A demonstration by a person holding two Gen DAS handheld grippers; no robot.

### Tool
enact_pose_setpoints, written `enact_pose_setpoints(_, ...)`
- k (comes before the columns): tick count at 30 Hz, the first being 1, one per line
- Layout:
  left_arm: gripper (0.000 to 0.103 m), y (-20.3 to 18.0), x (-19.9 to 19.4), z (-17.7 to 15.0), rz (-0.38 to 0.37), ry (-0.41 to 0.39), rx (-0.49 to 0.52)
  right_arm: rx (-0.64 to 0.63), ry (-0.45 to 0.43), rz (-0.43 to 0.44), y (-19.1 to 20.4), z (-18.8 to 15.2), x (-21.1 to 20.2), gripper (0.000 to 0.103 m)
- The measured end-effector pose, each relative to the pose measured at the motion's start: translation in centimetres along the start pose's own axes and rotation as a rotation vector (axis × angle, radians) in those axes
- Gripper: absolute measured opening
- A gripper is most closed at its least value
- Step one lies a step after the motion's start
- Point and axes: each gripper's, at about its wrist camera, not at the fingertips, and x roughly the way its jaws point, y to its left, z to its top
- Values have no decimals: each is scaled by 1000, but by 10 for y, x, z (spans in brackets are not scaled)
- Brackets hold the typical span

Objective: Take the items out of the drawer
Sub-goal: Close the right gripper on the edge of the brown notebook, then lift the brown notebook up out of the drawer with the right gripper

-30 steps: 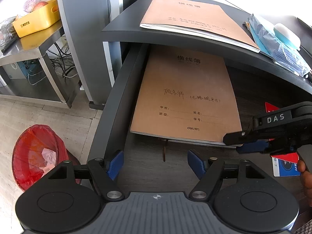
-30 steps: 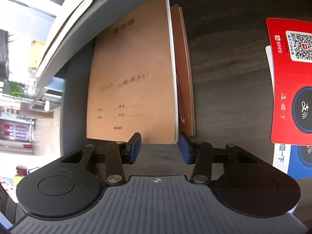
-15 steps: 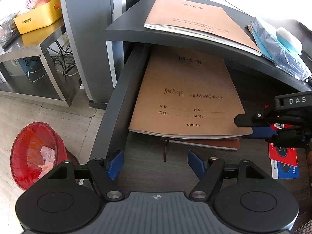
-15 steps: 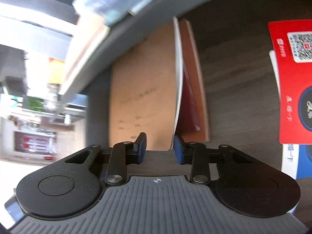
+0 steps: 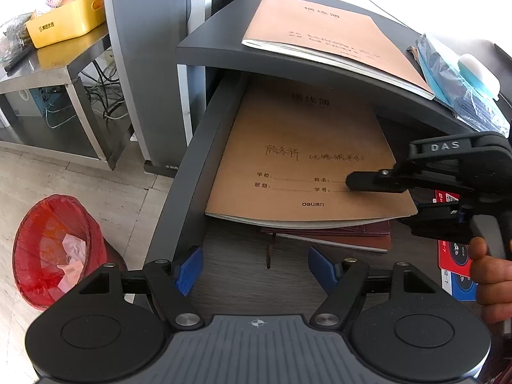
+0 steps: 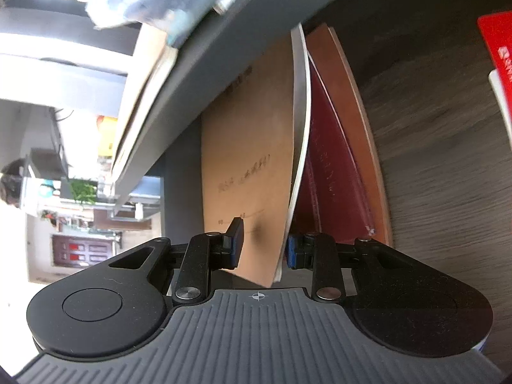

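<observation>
The open drawer (image 5: 179, 211) holds a tan kraft notebook (image 5: 300, 160) lying on a dark red leather notebook (image 5: 352, 240). My right gripper (image 6: 264, 246) is shut on the tan notebook's (image 6: 249, 160) near right corner and lifts that edge off the red notebook (image 6: 326, 147). In the left wrist view the right gripper (image 5: 380, 198) clamps that corner from the right. My left gripper (image 5: 254, 268) is open and empty, just in front of the drawer's contents.
A second tan notebook (image 5: 332, 35) and a blue plastic pouch (image 5: 460, 86) lie on the desk top above the drawer. Red and blue cards (image 5: 454, 256) lie at the drawer's right. A red waste bin (image 5: 54, 249) stands on the floor at left.
My right gripper moved forward onto the tan notebook's corner, closed on it and raised that edge, so the red notebook beneath shows more. The left gripper stayed open and drew back slightly.
</observation>
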Motion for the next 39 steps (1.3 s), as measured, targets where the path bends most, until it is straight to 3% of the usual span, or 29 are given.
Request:
enact_pose_setpoints(3,71,0,0,0,-2,6,-14,-11,-42,-35,8,-4,5,9)
enact_pose_setpoints(8,73,5,-4,1,-3,3,-54,28,-109,-33,20,-6,-17,4)
enact_pose_setpoints(13,78,10,-7,2,-7,4,-115,196,-151,40,6,3,-43,3)
enact_pose_setpoints(18,84,14,-6,6,-38,5,-190,310,-136,117,-4,5,-54,4)
enact_pose_setpoints(23,84,23,-2,12,-106,-5,-306,356,-127,156,-4,14,-53,4)
enact_pose_setpoints(31,84,27,9,12,-240,90,-475,398,-127,172,5,46,-42,4)
enact_pose_setpoints(36,82,36,17,9,-381,138,-620,411,-125,189,18,66,-29,4)
enact_pose_setpoints(39,81,32,15,8,-462,154,-619,419,-124,183,24,76,-22,4)
